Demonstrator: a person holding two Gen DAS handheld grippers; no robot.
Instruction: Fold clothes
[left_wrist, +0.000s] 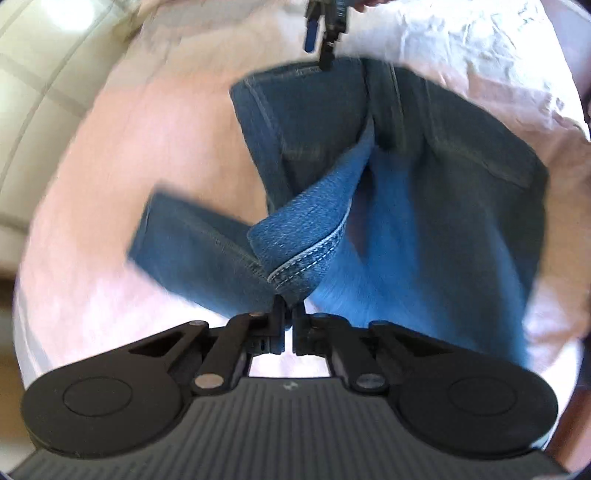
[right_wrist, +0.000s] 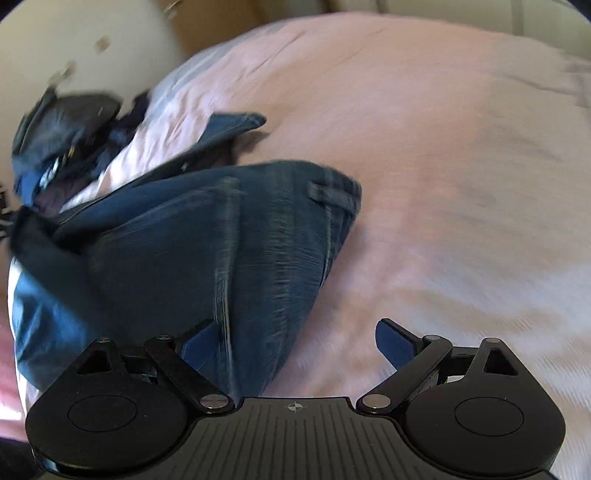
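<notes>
My left gripper (left_wrist: 288, 301) has its fingers drawn nearly together, pinching a stitched hem of the jeans (left_wrist: 406, 192) right at the tips. From that pinch the denim rises ahead of the fingers as a folded flap, showing its lighter inner face. The rest of the garment spreads beyond and to the right of the fingers over the pink bedsheet (left_wrist: 147, 140); one leg end lies ahead and to the left of the fingers. At the far edge of the jeans, straight ahead, I see the right gripper (left_wrist: 327, 44) with its tips at the denim.

In the right wrist view, my right gripper (right_wrist: 295, 347) has its fingers spread wide, blue pads showing. The jeans (right_wrist: 207, 251) lie bunched between and to the left of the fingers; the left finger (right_wrist: 199, 347) is against the fabric, the right finger (right_wrist: 395, 345) is apart from it over bare bedsheet (right_wrist: 443, 166). Nothing is clamped. Far ahead to the left, the left gripper (right_wrist: 66, 125) appears blurred at the jeans' raised end.
</notes>
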